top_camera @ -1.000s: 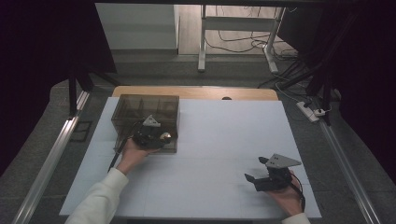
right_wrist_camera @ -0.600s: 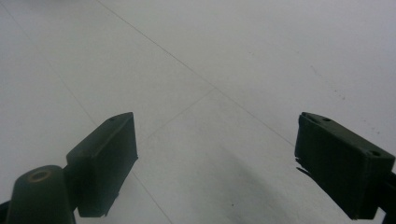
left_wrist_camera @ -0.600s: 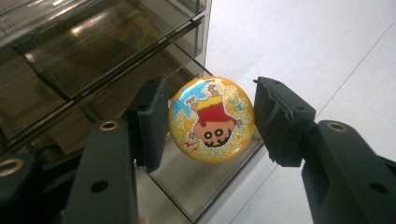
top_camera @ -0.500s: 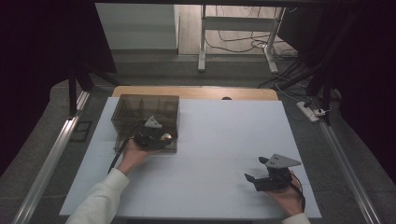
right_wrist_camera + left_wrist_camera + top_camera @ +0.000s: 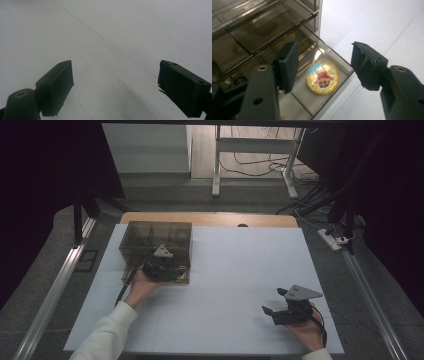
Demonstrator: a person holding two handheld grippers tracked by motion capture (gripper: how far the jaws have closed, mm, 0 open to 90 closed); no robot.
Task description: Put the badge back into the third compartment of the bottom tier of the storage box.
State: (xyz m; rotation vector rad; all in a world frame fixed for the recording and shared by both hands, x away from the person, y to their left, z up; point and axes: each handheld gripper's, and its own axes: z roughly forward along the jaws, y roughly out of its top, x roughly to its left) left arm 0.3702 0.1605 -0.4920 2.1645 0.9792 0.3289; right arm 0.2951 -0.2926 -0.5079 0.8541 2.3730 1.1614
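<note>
A smoky transparent drawer box (image 5: 156,240) stands at the table's left rear. Its lower drawer (image 5: 338,63) is pulled out, and a round yellow badge with a cartoon face (image 5: 322,76) lies flat inside it. My left gripper (image 5: 167,268) hangs over that drawer at the box's front; in the left gripper view it (image 5: 324,65) is open, jaws on either side above the badge and not touching it. My right gripper (image 5: 276,303) rests near the table's front right, and in the right gripper view it (image 5: 115,86) is open over bare white table with nothing between the jaws.
The white table top (image 5: 240,270) stretches wide between the two grippers. A wooden strip (image 5: 210,219) runs along its far edge. Metal rails (image 5: 55,290) flank the table, and cables and a power strip (image 5: 336,239) lie on the floor at the right.
The left gripper has crept slightly forward over the open drawer. The right gripper has stayed in place.
</note>
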